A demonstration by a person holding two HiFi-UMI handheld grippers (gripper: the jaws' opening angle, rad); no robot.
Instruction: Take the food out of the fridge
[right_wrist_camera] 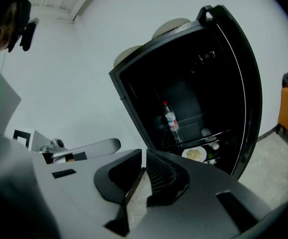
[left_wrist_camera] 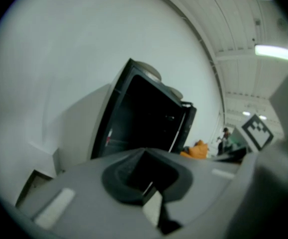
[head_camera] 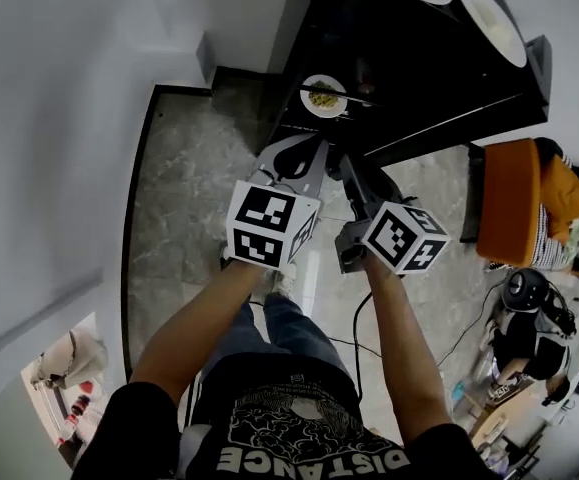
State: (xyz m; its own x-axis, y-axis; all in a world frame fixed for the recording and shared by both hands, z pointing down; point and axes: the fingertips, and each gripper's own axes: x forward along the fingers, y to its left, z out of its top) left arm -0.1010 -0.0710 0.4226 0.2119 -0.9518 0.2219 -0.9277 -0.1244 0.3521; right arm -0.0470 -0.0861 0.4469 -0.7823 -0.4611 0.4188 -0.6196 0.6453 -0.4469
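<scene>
While standing before the open black fridge (right_wrist_camera: 126,91), holds left hand-held gripper (left_wrist_camera: 144,152) and right hand-held gripper (right_wrist_camera: 144,152) side by side at mid-frame of the head view, both aimed toward it. Has each pair of jaws pressed together at the tips, empty. Finds plate of food (right_wrist_camera: 194,154) on a low shelf inside, lower right of the right gripper view, well apart from both. Finds bottle (right_wrist_camera: 171,119) standing just above and left of it. Sees two more plates (head_camera: 489,13) on the fridge top, upper right of the head view.
</scene>
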